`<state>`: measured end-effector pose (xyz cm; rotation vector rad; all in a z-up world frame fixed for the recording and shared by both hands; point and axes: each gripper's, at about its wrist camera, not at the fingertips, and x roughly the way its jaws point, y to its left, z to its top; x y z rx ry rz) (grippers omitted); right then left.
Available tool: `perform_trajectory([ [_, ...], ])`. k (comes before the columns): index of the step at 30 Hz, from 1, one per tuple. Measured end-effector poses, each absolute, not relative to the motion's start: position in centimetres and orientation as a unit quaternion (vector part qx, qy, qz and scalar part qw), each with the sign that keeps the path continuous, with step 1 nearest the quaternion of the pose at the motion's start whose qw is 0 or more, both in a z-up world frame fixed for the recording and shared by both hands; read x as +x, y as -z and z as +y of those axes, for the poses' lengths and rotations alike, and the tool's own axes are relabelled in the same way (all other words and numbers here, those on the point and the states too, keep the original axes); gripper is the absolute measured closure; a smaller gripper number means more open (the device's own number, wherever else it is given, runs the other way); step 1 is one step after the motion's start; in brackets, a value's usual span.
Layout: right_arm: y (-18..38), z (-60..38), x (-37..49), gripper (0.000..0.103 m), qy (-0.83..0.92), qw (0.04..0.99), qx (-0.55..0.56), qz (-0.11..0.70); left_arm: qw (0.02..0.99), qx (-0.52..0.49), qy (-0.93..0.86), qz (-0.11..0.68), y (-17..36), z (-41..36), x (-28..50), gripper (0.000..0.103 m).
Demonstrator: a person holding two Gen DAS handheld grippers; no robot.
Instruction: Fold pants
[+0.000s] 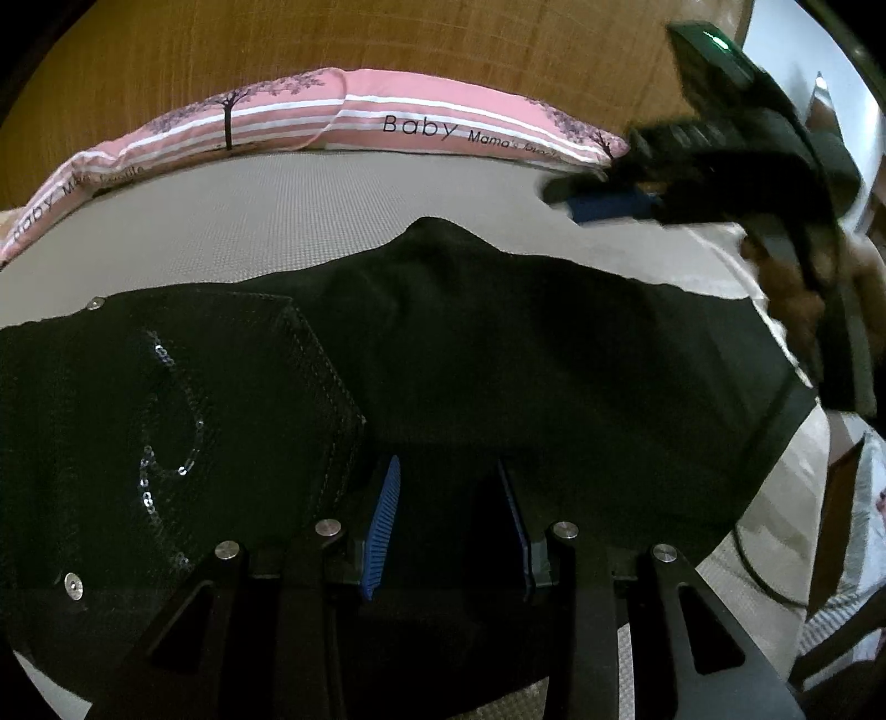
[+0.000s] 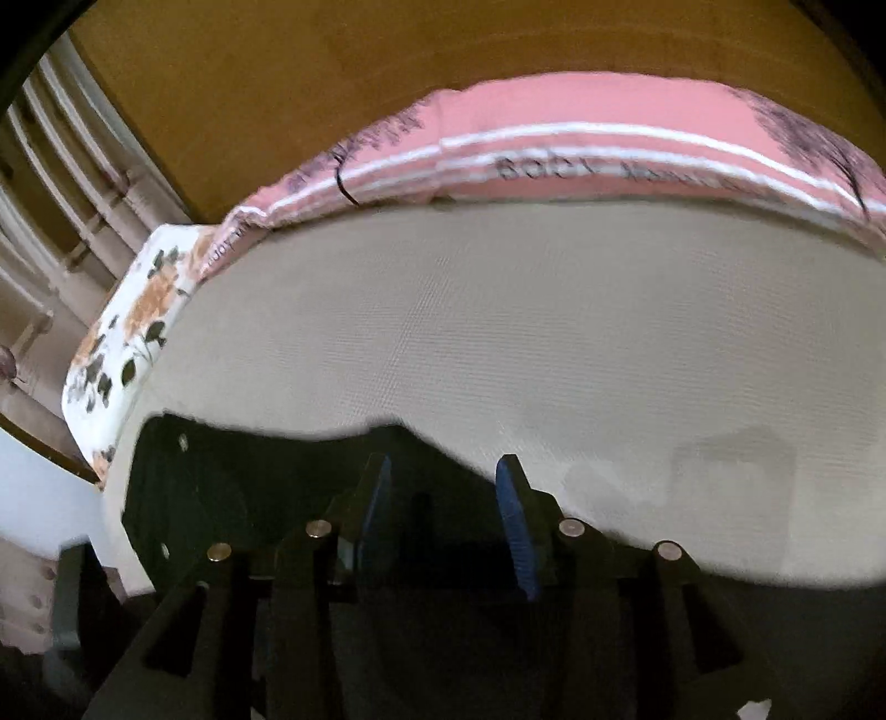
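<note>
Fingers first: my left gripper (image 1: 451, 498) has its blue pads apart, low in the frame's centre, over the black pants (image 1: 498, 343); I cannot tell whether fabric is caught between them. My right gripper (image 2: 443, 498) also stands parted, nothing visibly pinched, its tips above the pants' far edge at bottom centre of its blurred view. From the left wrist, the pants spread across the middle of the frame on the grey mattress (image 1: 277, 221), sequined pocket (image 1: 183, 410) at left. Farther up, a pink pillow (image 1: 387, 122) lies along the mattress edge, against a wooden headboard (image 1: 387, 39).
</note>
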<state>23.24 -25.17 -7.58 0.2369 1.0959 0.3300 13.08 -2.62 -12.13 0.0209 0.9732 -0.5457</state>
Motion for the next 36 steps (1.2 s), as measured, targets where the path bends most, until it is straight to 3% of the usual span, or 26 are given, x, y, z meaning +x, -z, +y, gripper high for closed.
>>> perform_trajectory([
  [10,11.9,-28.8,21.0,0.068,-0.055,0.841,0.11,0.528,0.845,0.015,0.253,0.47,12.1,-2.9,13.7,0.065],
  [15,11.4,-33.2,20.3,0.067,-0.015,0.846,0.156,0.51,0.839,0.026,0.25,0.483,11.8,-3.3,14.0,0.059],
  [20,8.8,-39.1,14.8,0.06,0.013,0.85,0.228,0.475,0.839,0.054,0.25,0.481,11.1,-4.9,13.3,0.053],
  [36,9.6,-56.2,-5.0,0.059,0.197,0.796,0.393,0.416,0.813,0.085,0.313,0.484,10.5,-13.5,11.0,0.052],
])
